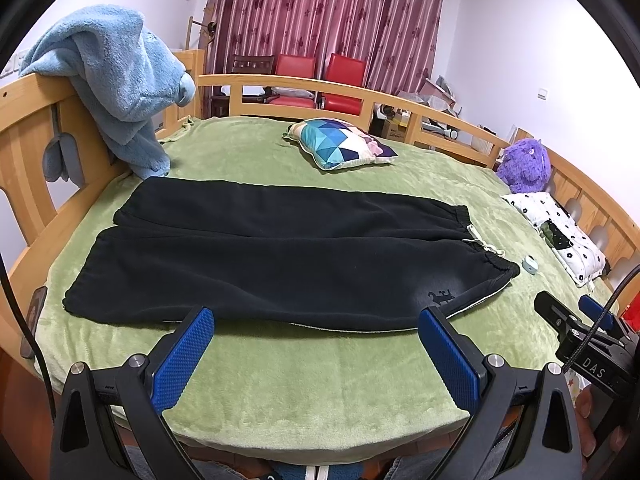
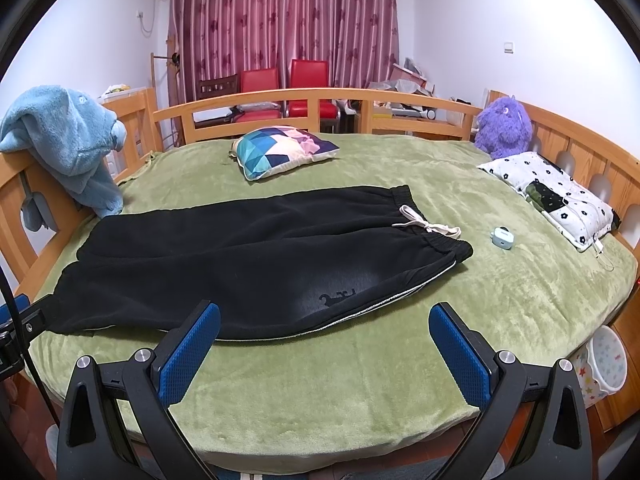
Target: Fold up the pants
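Black pants lie flat and spread out on the green blanket, legs to the left, waistband with a white drawstring to the right. They also show in the right wrist view, drawstring on top. My left gripper is open and empty, above the blanket just short of the pants' near edge. My right gripper is open and empty, near the pants' near edge toward the waist. The right gripper also shows at the right edge of the left wrist view.
A patterned cushion lies behind the pants. A small pale-blue case sits right of the waistband. A floral pillow and a purple plush toy are at the right. A blue fleece hangs on the wooden bed rail. A bin stands beside the bed.
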Demonstrator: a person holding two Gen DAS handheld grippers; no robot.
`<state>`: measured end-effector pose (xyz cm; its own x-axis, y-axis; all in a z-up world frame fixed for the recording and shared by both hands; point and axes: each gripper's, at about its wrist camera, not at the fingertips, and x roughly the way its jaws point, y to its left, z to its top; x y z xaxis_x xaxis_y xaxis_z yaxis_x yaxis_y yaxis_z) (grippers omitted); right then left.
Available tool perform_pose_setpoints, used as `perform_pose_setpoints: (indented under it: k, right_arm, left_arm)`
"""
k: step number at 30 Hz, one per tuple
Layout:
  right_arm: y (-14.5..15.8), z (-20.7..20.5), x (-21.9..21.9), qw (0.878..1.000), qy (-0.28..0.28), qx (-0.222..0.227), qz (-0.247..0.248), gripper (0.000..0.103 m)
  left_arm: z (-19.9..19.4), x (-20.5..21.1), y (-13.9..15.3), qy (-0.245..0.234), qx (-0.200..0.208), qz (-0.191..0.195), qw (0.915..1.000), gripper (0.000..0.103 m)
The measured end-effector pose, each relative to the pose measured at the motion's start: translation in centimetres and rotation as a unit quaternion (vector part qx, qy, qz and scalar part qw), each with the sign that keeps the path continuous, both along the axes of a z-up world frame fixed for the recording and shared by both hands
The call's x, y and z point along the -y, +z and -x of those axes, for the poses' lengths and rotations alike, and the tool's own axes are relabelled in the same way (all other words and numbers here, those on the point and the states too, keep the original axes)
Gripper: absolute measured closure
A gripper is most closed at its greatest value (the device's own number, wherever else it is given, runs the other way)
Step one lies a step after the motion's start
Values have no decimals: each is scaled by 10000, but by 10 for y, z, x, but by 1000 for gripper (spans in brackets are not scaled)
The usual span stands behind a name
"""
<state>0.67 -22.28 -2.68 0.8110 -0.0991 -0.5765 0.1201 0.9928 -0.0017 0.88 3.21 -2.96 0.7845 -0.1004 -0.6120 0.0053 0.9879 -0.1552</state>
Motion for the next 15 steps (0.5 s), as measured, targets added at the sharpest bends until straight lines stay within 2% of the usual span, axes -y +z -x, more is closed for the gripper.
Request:
perform_pose_setpoints:
  k: [9, 15]
  right_arm:
    - [-10, -7, 1, 10000, 10, -98, 18, 1]
    - [-17, -13, 2, 9998, 2, -187, 60, 1]
  left_arm:
    - [5, 7, -13, -8, -95, -40, 9999, 0]
    - [-7, 6, -12, -21, -191, -40, 9998, 0]
